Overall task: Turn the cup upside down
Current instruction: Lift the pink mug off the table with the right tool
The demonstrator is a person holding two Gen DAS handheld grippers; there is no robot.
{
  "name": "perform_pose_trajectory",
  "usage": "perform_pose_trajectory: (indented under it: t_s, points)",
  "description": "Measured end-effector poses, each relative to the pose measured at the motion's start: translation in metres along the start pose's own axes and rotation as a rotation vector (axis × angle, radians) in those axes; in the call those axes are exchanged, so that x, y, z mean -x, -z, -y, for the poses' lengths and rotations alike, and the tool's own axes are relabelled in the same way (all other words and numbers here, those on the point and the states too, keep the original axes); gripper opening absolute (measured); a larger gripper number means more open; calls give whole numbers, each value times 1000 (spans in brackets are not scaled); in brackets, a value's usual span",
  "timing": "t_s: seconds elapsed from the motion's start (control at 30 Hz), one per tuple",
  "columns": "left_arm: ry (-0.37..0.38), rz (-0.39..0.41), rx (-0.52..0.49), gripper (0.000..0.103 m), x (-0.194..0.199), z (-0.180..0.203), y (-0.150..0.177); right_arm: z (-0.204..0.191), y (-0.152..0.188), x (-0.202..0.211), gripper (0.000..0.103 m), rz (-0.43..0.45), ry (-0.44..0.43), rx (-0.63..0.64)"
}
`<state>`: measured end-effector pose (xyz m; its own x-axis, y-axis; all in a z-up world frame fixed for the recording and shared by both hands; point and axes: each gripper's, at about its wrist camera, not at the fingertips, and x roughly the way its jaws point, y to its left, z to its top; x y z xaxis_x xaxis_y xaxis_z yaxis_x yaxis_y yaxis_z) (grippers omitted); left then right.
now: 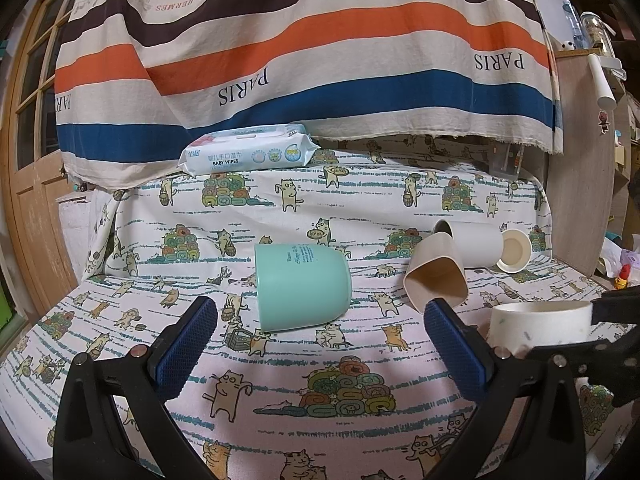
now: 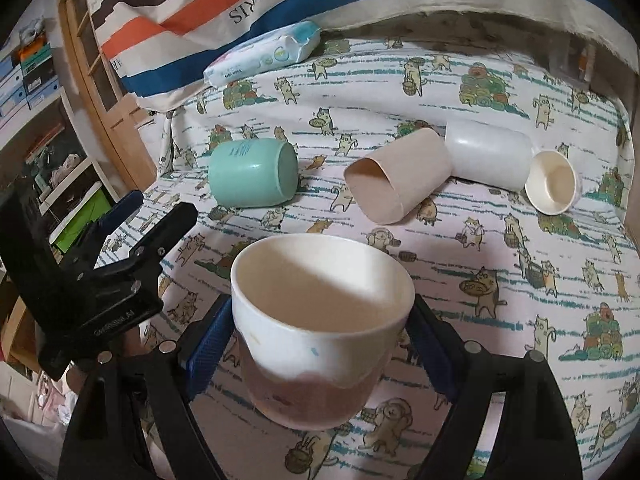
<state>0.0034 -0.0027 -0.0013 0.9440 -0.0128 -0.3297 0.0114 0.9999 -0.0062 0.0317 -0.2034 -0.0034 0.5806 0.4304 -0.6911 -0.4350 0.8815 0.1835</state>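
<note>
My right gripper (image 2: 322,332) is shut on a white-and-pink cup (image 2: 320,320), held mouth up above the cat-print cloth. The same cup (image 1: 538,326) shows at the right of the left wrist view, clamped between black fingers. My left gripper (image 1: 320,316) is open and empty, just in front of a mint green cup (image 1: 302,286) that lies on its side; that cup also shows in the right wrist view (image 2: 252,178). The left gripper (image 2: 152,216) appears at the left of the right wrist view.
A beige cup (image 2: 398,176), a white cup (image 2: 486,154) and a small cream cup (image 2: 552,188) lie on their sides at the back right. A baby wipes pack (image 1: 248,152) sits at the back under a striped hanging cloth (image 1: 304,52). A wooden door (image 1: 28,128) stands left.
</note>
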Motion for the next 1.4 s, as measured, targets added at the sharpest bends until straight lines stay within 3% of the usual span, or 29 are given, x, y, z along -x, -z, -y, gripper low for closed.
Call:
perform_pose_trajectory:
  t_s: [0.5, 0.77, 1.1, 1.4]
  points:
    - [0, 1, 0, 103, 0, 0, 0, 8, -19, -22, 86, 29, 29, -14]
    - [0, 1, 0, 103, 0, 0, 0, 19, 2, -15, 88, -20, -5, -59]
    - [0, 1, 1, 103, 0, 0, 0, 26, 14, 22, 88, 48, 161, -58]
    - [0, 2, 0, 103, 1, 0, 0, 33, 9, 24, 88, 43, 185, -74]
